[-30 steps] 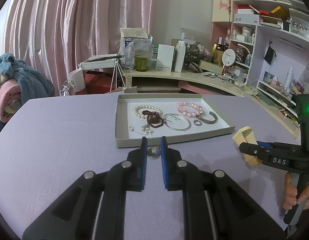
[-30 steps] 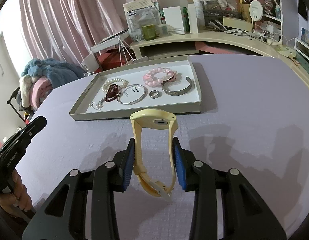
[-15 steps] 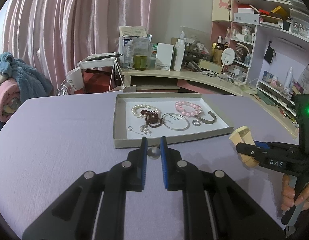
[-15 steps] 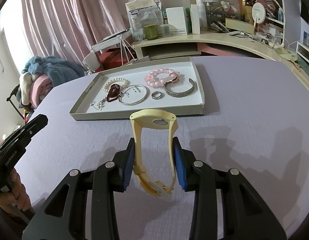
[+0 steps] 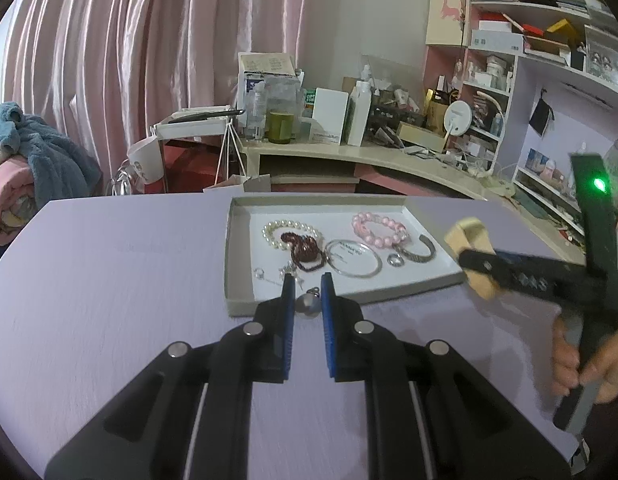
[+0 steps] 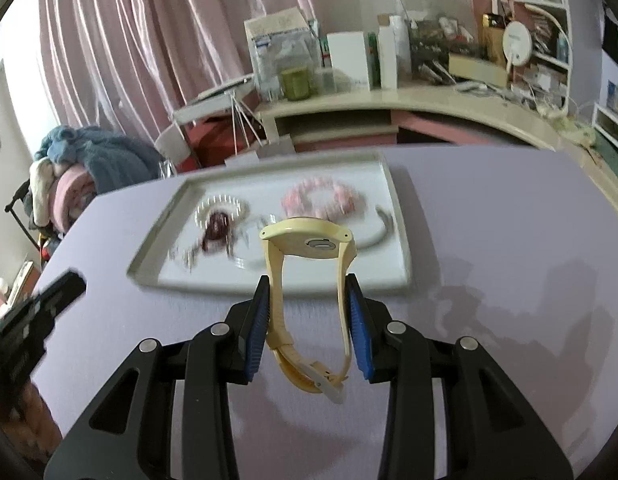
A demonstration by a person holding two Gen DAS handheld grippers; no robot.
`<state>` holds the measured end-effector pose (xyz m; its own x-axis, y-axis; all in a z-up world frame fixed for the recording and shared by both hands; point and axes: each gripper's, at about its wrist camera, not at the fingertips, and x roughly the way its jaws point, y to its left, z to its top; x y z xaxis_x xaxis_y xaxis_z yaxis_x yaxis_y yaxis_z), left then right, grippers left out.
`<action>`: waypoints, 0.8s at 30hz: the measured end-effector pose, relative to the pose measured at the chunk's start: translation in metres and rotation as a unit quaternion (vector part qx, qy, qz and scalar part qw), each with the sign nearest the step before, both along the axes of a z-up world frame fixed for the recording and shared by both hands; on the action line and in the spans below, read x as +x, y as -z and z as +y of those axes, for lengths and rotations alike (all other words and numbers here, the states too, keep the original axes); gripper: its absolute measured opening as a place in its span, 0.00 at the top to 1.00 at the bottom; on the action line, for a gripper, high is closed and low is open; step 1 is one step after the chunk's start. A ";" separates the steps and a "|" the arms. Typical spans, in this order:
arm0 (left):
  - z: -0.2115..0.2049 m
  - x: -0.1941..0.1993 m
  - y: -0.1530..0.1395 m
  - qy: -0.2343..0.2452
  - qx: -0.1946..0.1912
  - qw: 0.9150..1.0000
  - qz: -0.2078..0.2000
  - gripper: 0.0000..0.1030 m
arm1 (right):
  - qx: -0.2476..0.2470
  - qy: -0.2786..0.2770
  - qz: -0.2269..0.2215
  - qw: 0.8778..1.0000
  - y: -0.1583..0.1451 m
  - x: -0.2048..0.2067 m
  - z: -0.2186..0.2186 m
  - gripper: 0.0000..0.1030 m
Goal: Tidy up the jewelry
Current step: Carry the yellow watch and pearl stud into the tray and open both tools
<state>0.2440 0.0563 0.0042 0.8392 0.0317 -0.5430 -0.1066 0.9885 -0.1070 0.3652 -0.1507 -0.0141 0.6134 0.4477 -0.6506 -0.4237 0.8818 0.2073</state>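
Observation:
A shallow grey tray on the purple table holds a white pearl bracelet, a dark red beaded piece, a silver bangle, a pink bead bracelet, a ring, a metal cuff and small earrings. My left gripper is shut on a silver ball pendant just at the tray's near rim. My right gripper is shut on a yellow watch, held above the tray's right near corner.
A cluttered desk with boxes and bottles stands behind the table, with shelves at the right. A pile of blankets lies at the left. Pink curtains hang behind. Purple table surface spreads left of the tray.
My right gripper has risen and moved forward with the yellow watch, now over the tray's right near corner. My left gripper has edged closer to the tray's near rim with the pendant.

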 end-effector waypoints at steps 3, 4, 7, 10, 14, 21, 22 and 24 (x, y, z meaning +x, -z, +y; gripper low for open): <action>0.008 0.010 -0.002 -0.004 -0.006 1.000 0.002 0.87 | -0.005 -0.008 0.002 1.000 0.004 0.028 0.025 0.63; 0.011 0.013 -0.002 -0.006 -0.010 1.000 0.004 0.87 | 0.000 -0.011 0.009 1.000 0.007 0.037 0.031 0.63; 0.020 0.025 -0.003 -0.012 -0.015 1.000 0.009 0.87 | 0.001 -0.007 0.022 1.000 0.015 0.060 0.047 0.63; 0.028 0.038 -0.004 -0.013 -0.017 1.000 0.013 0.87 | 0.002 -0.006 0.028 1.000 0.021 0.075 0.054 0.60; 0.033 0.053 -0.004 -0.010 -0.020 1.000 0.017 0.87 | 0.002 0.005 0.032 0.999 0.023 0.079 0.051 0.35; 0.037 0.082 -0.001 0.001 -0.031 0.999 0.023 0.87 | 0.025 0.029 0.002 0.999 0.003 0.051 0.010 0.25; 0.037 0.088 0.001 0.004 -0.034 0.999 0.027 0.87 | 0.026 0.030 -0.005 0.999 0.001 0.043 0.003 0.22; 0.035 0.097 0.004 0.006 -0.039 0.999 0.033 0.87 | 0.026 0.033 -0.017 0.999 -0.001 0.035 -0.003 0.20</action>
